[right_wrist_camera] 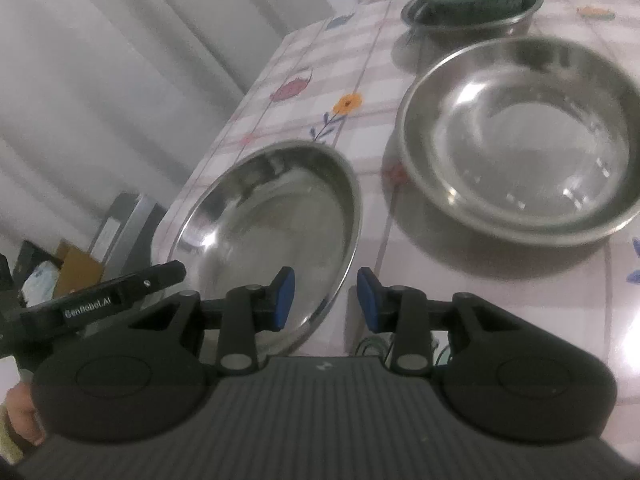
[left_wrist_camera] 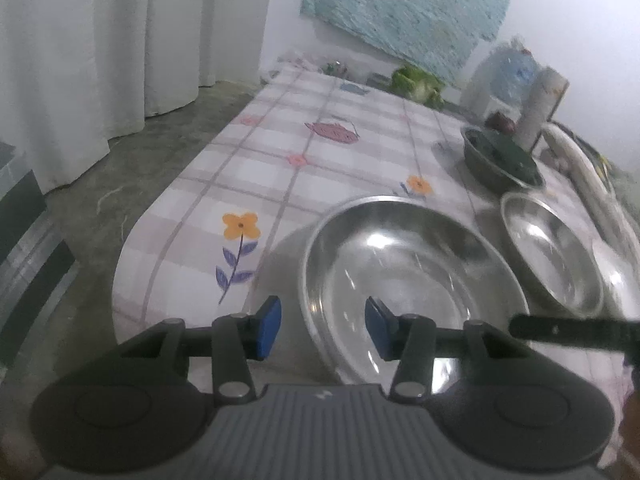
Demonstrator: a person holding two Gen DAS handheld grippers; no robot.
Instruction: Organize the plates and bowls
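A wide steel plate (left_wrist_camera: 412, 280) (right_wrist_camera: 276, 232) lies at the near corner of the checked tablecloth (left_wrist_camera: 280, 152). My left gripper (left_wrist_camera: 324, 328) straddles its near left rim with the blue pads (left_wrist_camera: 270, 328) apart and not touching the metal. My right gripper (right_wrist_camera: 326, 300) stands open over the plate's right rim, which runs through the gap without touching the pads. Beyond it sits a second steel bowl (right_wrist_camera: 520, 140) (left_wrist_camera: 552, 256). Farther back, a smaller steel bowl (right_wrist_camera: 476, 0) (left_wrist_camera: 500, 160) holds something dark green.
Green vegetables (left_wrist_camera: 418, 82), a large water bottle (left_wrist_camera: 508, 72) and a white roll (left_wrist_camera: 540, 108) stand at the table's far end. More white dishes (left_wrist_camera: 584, 168) lean at the right. White curtains (left_wrist_camera: 100, 40) and concrete floor (left_wrist_camera: 120, 176) lie left of the table, with boxes (right_wrist_camera: 76, 264) below.
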